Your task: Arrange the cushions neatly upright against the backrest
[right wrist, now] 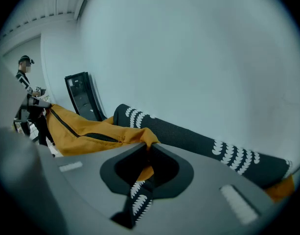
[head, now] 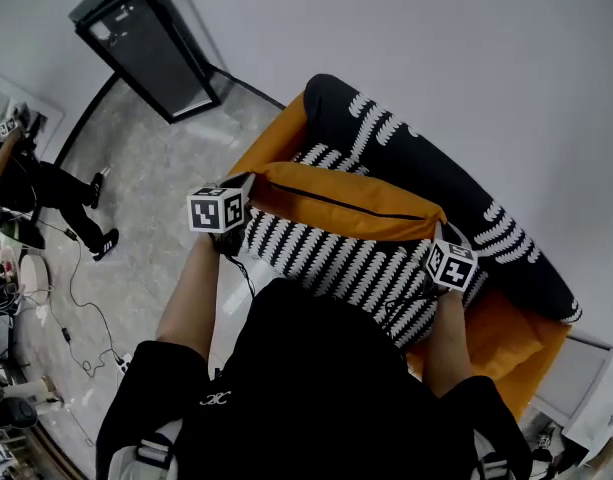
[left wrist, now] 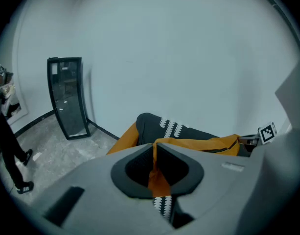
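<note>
Cushion (head: 336, 228) hanging mid-frame in the head view, short of the backrest (head: 436, 168) at upper right, above the orange sofa (head: 506, 338). Pinched at its top corners only: left gripper (left wrist: 154, 148) clamped on orange fabric, right gripper (right wrist: 149, 148) likewise. Likely to slip free if swung hard, given so thin a bite. Could also land slumped or skewed if released unevenly or too far from the backrest.
</note>
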